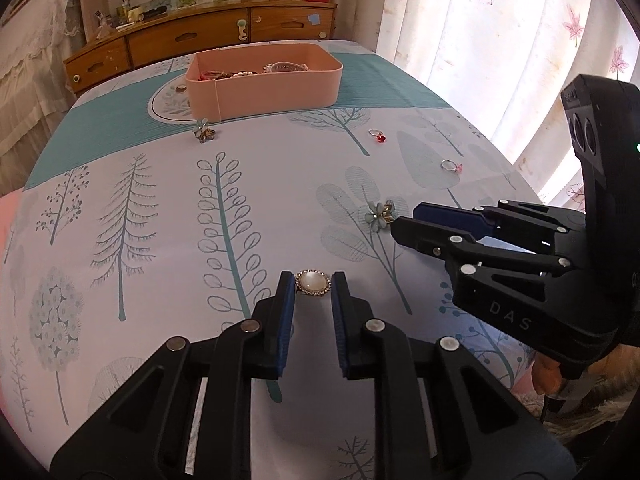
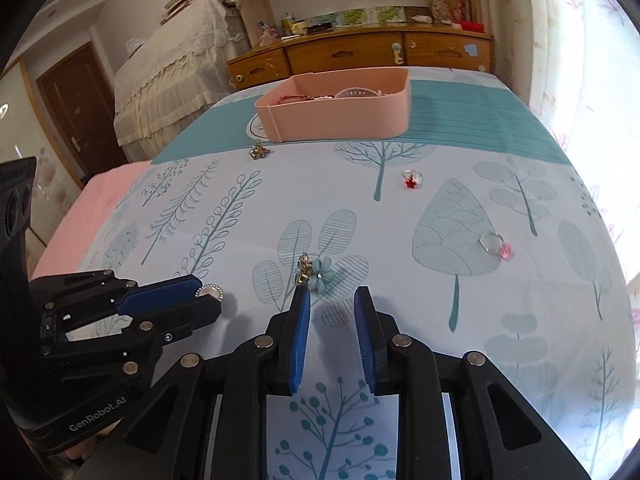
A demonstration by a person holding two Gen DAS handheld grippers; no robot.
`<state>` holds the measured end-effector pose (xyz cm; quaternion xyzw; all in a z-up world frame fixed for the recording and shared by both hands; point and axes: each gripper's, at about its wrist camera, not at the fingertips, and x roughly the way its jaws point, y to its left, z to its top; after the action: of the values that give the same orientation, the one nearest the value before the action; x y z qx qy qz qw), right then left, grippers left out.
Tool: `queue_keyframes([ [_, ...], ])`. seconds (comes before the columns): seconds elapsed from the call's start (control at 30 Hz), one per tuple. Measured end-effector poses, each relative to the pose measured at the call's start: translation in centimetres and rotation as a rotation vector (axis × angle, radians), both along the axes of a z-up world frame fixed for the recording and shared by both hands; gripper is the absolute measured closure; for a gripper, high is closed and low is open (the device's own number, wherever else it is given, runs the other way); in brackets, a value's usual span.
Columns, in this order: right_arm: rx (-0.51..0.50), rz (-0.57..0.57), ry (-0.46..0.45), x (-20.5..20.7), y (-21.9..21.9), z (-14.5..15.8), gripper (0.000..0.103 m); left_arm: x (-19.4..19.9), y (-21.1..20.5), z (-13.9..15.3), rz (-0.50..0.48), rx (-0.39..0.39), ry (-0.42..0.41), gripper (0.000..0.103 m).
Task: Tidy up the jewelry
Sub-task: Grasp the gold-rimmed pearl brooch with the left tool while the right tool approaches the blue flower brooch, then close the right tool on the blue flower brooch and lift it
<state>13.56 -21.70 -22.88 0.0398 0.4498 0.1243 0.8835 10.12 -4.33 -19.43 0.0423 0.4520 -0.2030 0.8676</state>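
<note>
— Pearl brooch (image 1: 313, 283): where is it?
— Lower centre, on the bed, bracketed by the spread left tongs (image 1: 313, 292).
— And the right tongs (image 2: 332, 300)?
— Spread too, empty; the blue flower earring (image 2: 314, 272) lies just beyond their tips.

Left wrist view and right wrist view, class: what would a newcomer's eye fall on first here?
First, the pearl brooch lying between the fingers of the left gripper on the tree-patterned cloth. Next, the blue flower earring just ahead of the right gripper, whose fingers stand apart. Farther back sits the pink box with jewelry already inside.
</note>
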Motion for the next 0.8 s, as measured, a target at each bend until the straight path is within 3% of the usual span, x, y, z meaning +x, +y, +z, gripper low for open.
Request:
queue_keyframes([
  [0.37,-0.108,0.128,-0.008,3.0,2.2,-0.3,0.080,0.8,1.2,-0.3,0.024,-0.040,0.027,0.087],
  [0.6,-0.235,0.257,-0.053,4.3,4.0,-0.7,0.078,1.1,1.7,-0.5,0.037,-0.057,0.039,0.087],
  [0.8,-0.216,0.302,-0.041,6.3,4.0,-0.7,0.078,1.6,2.2,-0.4,0.059,-0.060,0.040,0.087],
])
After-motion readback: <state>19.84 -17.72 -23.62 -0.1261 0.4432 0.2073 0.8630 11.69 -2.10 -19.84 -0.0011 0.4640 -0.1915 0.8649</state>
